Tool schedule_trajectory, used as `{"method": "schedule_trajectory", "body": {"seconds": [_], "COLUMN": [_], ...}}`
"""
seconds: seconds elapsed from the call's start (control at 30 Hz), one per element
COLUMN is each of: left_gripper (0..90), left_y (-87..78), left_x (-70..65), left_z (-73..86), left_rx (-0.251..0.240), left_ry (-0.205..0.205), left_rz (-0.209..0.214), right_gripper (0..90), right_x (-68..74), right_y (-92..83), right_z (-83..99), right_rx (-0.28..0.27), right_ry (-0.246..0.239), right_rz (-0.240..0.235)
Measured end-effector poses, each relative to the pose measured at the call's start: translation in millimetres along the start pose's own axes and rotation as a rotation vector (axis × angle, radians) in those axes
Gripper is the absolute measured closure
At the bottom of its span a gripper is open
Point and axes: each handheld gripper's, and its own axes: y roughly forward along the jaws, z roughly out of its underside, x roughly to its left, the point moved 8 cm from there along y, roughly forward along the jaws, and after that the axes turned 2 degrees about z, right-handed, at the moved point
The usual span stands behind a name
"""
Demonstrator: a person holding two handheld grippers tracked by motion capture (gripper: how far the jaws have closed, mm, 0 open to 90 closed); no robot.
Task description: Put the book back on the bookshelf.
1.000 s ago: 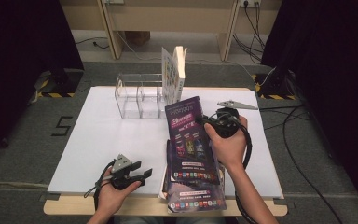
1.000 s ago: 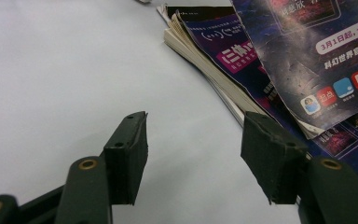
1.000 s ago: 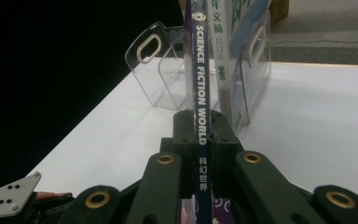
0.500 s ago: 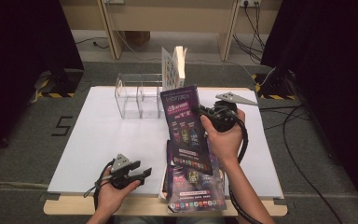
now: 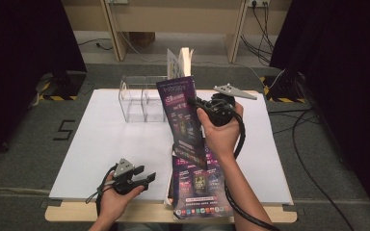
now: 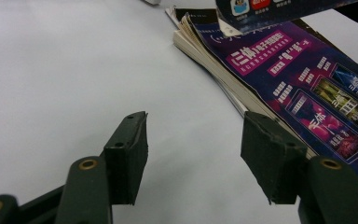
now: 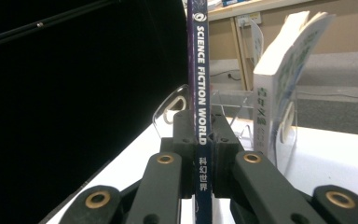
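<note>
White counter [image 5: 101, 144] carries a stack of magazines [image 5: 200, 185]. Right tool [image 5: 195, 102] clamps one magazine [image 5: 182, 115] upright above them. Left tool [image 5: 150, 176] rests open, empty.

Even overhead light, bright white table [image 5: 111, 144], dark curtains at sides; soft shadows, near jaws slightly blurred.

Bare table [image 5: 101, 144] left of the magazine stack [image 5: 197, 185]; clear rack [image 5: 142, 98] and upright book [image 5: 176, 62] block the far edge
</note>
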Motion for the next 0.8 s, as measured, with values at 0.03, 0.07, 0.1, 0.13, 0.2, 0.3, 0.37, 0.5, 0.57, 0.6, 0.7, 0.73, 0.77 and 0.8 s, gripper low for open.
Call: {"method": "schedule_trajectory", "body": {"seconds": [0.03,0.07,0.1,0.13,0.2,0.3,0.37,0.5,0.57,0.6,0.7,0.73,0.77,0.8], "left_gripper": [40.7,40.7,40.7,40.7,40.8,40.7,40.7,40.7,40.7,40.7,40.8,40.8,40.8,40.7], "left_y": [0.3,0.5,0.8,0.9,1.0,1.3,1.7,2.4,2.4,2.4,2.7,2.9,2.8,2.6], "left_x": [0.1,0.2,0.2,0.3,1.1,2.6,3.1,3.9,4.2,4.4,4.2,4.0,3.8,3.8], "left_z": [0.3,0.5,0.6,0.8,1.5,2.8,3.1,3.4,3.3,3.3,3.1,3.1,3.1,3.0], "left_rx": [0.002,0.003,0.003,0.003,0.005,0.009,0.007,0.009,0.009,0.01,0.01,0.009,0.008,0.008], "left_ry": [0.002,0.002,0.001,0.001,0.002,0.002,-0.002,-0.004,-0.003,-0.003,-0.004,-0.004,-0.004,-0.004], "left_rz": [0.0,0.0,-0.001,-0.001,-0.002,-0.005,-0.005,-0.007,-0.008,-0.009,-0.009,-0.009,-0.009,-0.009], "right_gripper": [84.6,84.6,84.6,84.6,84.6,84.6,84.6,84.6,84.5,84.5,84.3,84.3,84.3,84.2], "right_x": [2.0,4.3,5.4,6.6,6.4,2.6,-1.3,-6.0,-7.3,-7.9,-9.8,-10.4,-11.3,-12.2], "right_y": [1.4,3.4,4.8,6.7,14.4,19.1,22.6,23.6,18.9,16.4,8.2,5.4,1.9,-0.2], "right_z": [-1.5,-3.5,-4.9,-6.3,-7.4,-4.3,2.1,13.6,15.1,15.8,19.7,20.7,22.2,23.0], "right_rx": [-0.006,-0.014,-0.022,-0.031,-0.071,-0.087,-0.083,-0.081,-0.092,-0.096,-0.1,-0.103,-0.102,-0.102], "right_ry": [0.0,-0.006,-0.011,-0.017,-0.038,-0.046,-0.057,-0.085,-0.089,-0.092,-0.106,-0.112,-0.117,-0.114], "right_rz": [-0.007,-0.01,-0.01,-0.009,0.001,0.005,0.024,0.046,0.05,0.051,0.055,0.059,0.058,0.063]}}
